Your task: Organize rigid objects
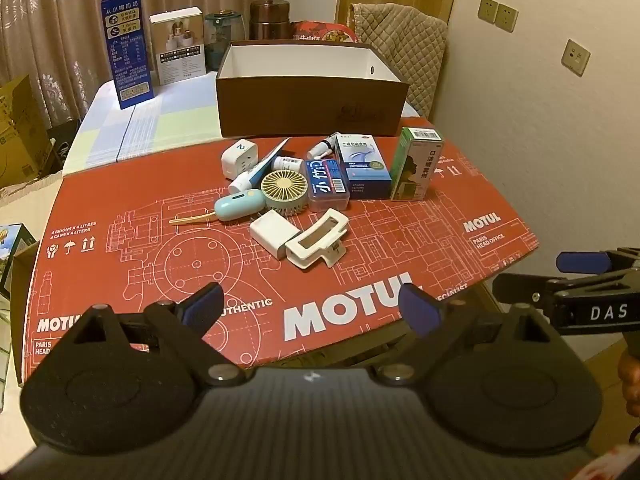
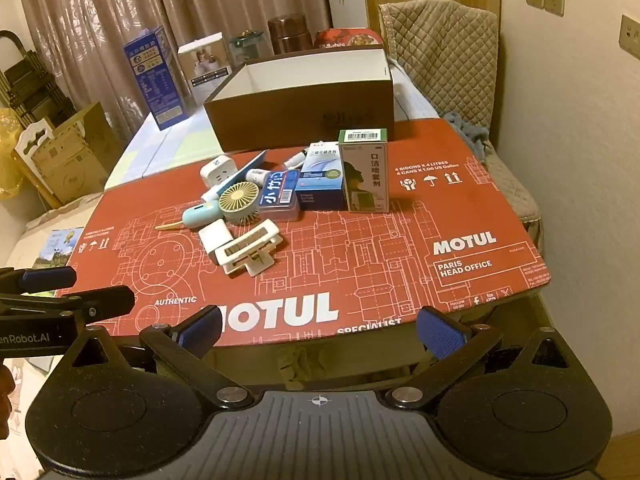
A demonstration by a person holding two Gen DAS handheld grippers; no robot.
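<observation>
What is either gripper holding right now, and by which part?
Nothing. The left gripper and right gripper are both open and empty, short of the white hair clip.

Both grippers at the near edge of the table.
Left gripper [image 1: 310,306] and right gripper [image 2: 320,330] hover side by side, jaws spread wide, holding nothing.

- A lived-in home room: patterned curtains [image 1: 60,20] cover the far wall.
- A quilted chair [image 2: 444,48] stands at the table's far right corner.
- Cardboard boxes [image 2: 72,152] sit past its left edge.
</observation>
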